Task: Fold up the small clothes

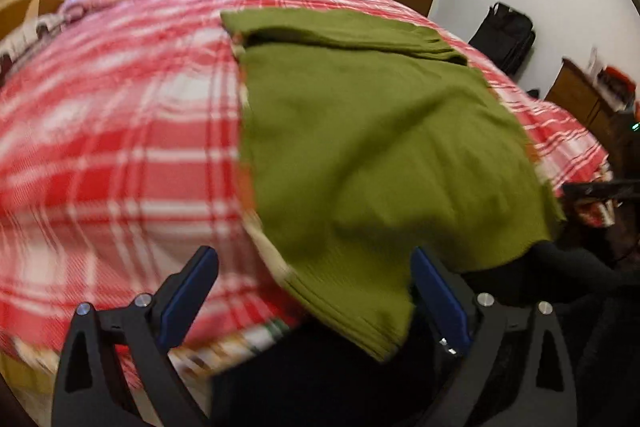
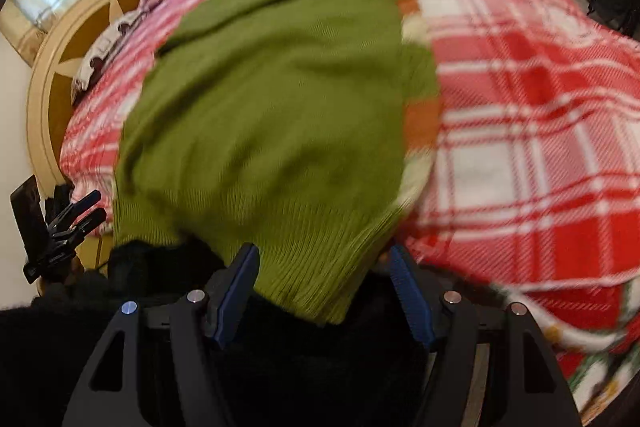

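— Where is the green jumper [image 1: 372, 147]?

— On the red checked blanket [image 1: 120, 167], with its bottom edge hanging off the bed's near side.

— Are the grabbers holding it?

— No. The left grabber [image 1: 316, 291] is wide open, with the hem near one side. The right grabber [image 2: 320, 287] is open too, with the hem between its sides.

— What could go wrong?

— I think the hanging end could pull the jumper down and spoil the fold. A grab might catch only one layer.

Motion-blurred plaid blanket [image 1: 120, 155] and green sweater's hem [image 2: 320, 279].
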Demonstrator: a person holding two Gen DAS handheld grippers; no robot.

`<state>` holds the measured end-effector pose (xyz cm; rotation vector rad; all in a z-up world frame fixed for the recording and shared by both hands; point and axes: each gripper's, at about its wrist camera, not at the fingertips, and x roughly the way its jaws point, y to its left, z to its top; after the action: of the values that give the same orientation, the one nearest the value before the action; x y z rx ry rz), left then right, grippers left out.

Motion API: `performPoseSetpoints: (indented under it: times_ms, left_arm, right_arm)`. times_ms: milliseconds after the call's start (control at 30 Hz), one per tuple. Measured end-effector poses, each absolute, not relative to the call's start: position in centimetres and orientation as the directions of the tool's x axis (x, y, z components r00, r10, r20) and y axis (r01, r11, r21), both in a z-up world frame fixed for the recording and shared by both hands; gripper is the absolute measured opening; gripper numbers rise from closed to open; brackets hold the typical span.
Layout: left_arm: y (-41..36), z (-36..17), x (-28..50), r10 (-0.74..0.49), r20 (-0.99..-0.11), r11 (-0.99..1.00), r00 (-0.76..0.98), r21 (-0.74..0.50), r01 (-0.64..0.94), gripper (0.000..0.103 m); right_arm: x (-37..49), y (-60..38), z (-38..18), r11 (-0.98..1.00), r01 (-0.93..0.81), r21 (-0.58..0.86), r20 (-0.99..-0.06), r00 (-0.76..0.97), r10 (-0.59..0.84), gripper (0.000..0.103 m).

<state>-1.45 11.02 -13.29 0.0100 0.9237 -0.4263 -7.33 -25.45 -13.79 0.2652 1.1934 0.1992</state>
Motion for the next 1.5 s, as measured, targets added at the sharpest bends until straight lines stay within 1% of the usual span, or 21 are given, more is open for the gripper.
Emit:
performPoseSetpoints:
  times_ms: [133, 233, 300, 367, 400, 433, 500, 533, 567, 600, 633, 667, 700, 733, 800, 1000, 1067, 1167, 1267, 1367, 1500]
  left_arm:
    - [10.2, -14.0, -1.7, -0.351, -0.790, 0.912, 0.503, -0.167, 0.375, 0.099]
    - [10.0, -14.3, -1.2, -0.403, -0.780, 0.895, 0.478, -0.227, 0.383, 0.094]
    - [10.2, -14.7, -1.0, -0.421, -0.790, 0.886, 0.445, -0.255, 0.387, 0.083]
    - [10.0, -15.5, -0.9, -0.430, -0.804, 0.881, 0.411, -0.274, 0.386, 0.077]
    - [9.8, -15.7, -0.8, -0.438, -0.807, 0.877, 0.396, -0.286, 0.387, 0.070]
    - [9.6, -16.1, -0.7, -0.447, -0.812, 0.871, 0.375, -0.300, 0.389, 0.067]
    - [9.6, -16.7, -0.8, -0.448, -0.823, 0.869, 0.348, -0.309, 0.387, 0.055]
    - [9.6, -17.0, -0.9, -0.450, -0.826, 0.867, 0.339, -0.313, 0.388, 0.054]
    - [9.6, -17.1, -1.0, -0.454, -0.826, 0.865, 0.335, -0.317, 0.389, 0.052]
    - [9.6, -17.1, -1.1, -0.459, -0.824, 0.862, 0.332, -0.323, 0.390, 0.050]
    - [9.7, -17.1, -1.2, -0.466, -0.822, 0.859, 0.328, -0.330, 0.392, 0.048]
    - [9.8, -17.2, -1.2, -0.473, -0.821, 0.855, 0.320, -0.340, 0.392, 0.037]
    - [10.0, -17.3, -1.3, -0.476, -0.822, 0.854, 0.313, -0.346, 0.389, 0.020]
    - [10.2, -17.4, -1.3, -0.478, -0.824, 0.853, 0.304, -0.352, 0.385, 0.014]
    - [10.4, -17.3, -1.4, -0.478, -0.824, 0.854, 0.304, -0.357, 0.378, 0.009]
    - [10.7, -14.3, -1.4, -0.469, -0.792, 0.863, 0.392, -0.317, 0.393, 0.007]
    - [11.1, -13.1, -0.6, -0.479, -0.774, 0.863, 0.413, -0.330, 0.382, 0.007]
    - [11.9, -10.7, 1.3, -0.503, -0.737, 0.856, 0.451, -0.352, 0.379, 0.007]
    - [12.2, -8.3, 4.0, -0.521, -0.702, 0.849, 0.485, -0.371, 0.376, 0.007]
    - [12.0, -6.8, 7.0, -0.513, -0.686, 0.856, 0.516, -0.370, 0.360, 0.007]
    - [10.2, -7.1, 11.4, -0.444, -0.715, 0.896, 0.540, -0.338, 0.289, 0.008]
  right_arm:
    - [-7.6, -24.6, -14.8, 0.948, 0.015, 0.319, -0.897, 0.327, 0.297, 0.068]
    - [-7.7, -24.3, -16.4, 0.938, 0.037, 0.346, -0.904, 0.280, 0.322, 0.068]
    - [-7.7, -24.1, -17.0, 0.934, 0.039, 0.355, -0.904, 0.270, 0.332, 0.068]
    - [-7.7, -24.0, -17.5, 0.929, 0.045, 0.367, -0.898, 0.278, 0.342, 0.068]
    - [-7.6, -23.9, -17.7, 0.926, 0.047, 0.374, -0.894, 0.284, 0.347, 0.067]
    - [-7.6, -23.9, -17.8, 0.925, 0.045, 0.378, -0.892, 0.286, 0.350, 0.063]
    - [-7.6, -23.9, -18.2, 0.923, 0.044, 0.381, -0.892, 0.280, 0.355, 0.037]
    - [-7.6, -24.0, -18.3, 0.923, 0.051, 0.382, -0.892, 0.283, 0.353, 0.031]
    - [-7.5, -24.1, -18.4, 0.921, 0.057, 0.384, -0.890, 0.287, 0.354, 0.020]
    - [-7.5, -24.3, -18.4, 0.920, 0.059, 0.388, -0.889, 0.288, 0.356, 0.016]
    - [-7.5, -24.5, -18.3, 0.919, 0.058, 0.390, -0.887, 0.290, 0.358, 0.015]
    - [-7.5, -24.4, -18.0, 0.919, 0.049, 0.391, -0.886, 0.292, 0.361, 0.013]
    - [-7.6, -24.4, -17.8, 0.919, 0.039, 0.392, -0.884, 0.294, 0.364, 0.012]
    - [-7.6, -24.3, -17.3, 0.919, 0.021, 0.394, -0.879, 0.301, 0.370, 0.011]
    - [-7.6, -24.1, -15.9, 0.907, -0.015, 0.420, -0.856, 0.325, 0.402, 0.011]
    - [-6.9, -25.9, -10.6, 0.823, -0.041, 0.567, -0.727, 0.446, 0.523, 0.010]
    - [-6.0, -26.7, -9.3, 0.801, -0.040, 0.598, -0.692, 0.479, 0.541, 0.010]
    - [-3.7, -28.1, -6.9, 0.766, -0.054, 0.641, -0.623, 0.545, 0.560, 0.005]
    - [-0.1, -29.2, -5.4, 0.766, -0.046, 0.641, -0.593, 0.604, 0.532, 0.005]
    - [3.0, -30.2, -5.0, 0.796, -0.028, 0.604, -0.597, 0.647, 0.475, 0.005]
    - [4.3, -30.9, -4.9, 0.815, -0.035, 0.579, -0.571, 0.696, 0.436, 0.005]
